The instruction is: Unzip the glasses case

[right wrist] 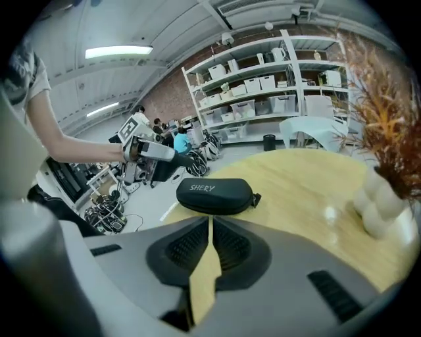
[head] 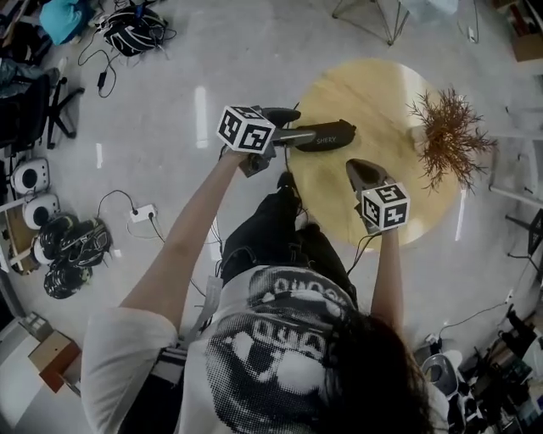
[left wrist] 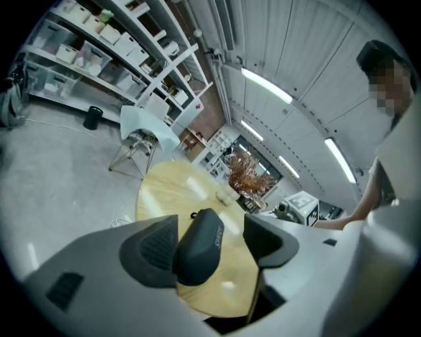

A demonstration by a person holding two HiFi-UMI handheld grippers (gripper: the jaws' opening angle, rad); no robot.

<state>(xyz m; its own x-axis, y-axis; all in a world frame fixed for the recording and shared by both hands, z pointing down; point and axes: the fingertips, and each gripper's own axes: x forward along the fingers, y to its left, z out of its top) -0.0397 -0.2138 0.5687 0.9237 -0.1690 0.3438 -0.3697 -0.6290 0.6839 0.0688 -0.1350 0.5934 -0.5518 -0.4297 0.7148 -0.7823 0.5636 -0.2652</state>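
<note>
A black glasses case (head: 327,136) lies zipped near the left edge of the round wooden table (head: 386,85). My left gripper (head: 293,125) is at the case's left end with its jaws wide open. In the left gripper view the case (left wrist: 197,253) sits between the pads, beside the left one, with a clear gap to the right one. My right gripper (head: 356,166) hovers over the table just this side of the case, shut with nothing in it. In the right gripper view the case (right wrist: 214,194) lies ahead of the jaws, its zipper pull (right wrist: 255,199) at the right end.
A dried brown plant in a white vase (head: 445,136) stands at the table's right side, close to the right gripper's path (right wrist: 381,210). A chair (head: 373,17) stands beyond the table. Shoes (head: 72,250), cables and boxes lie on the floor at left.
</note>
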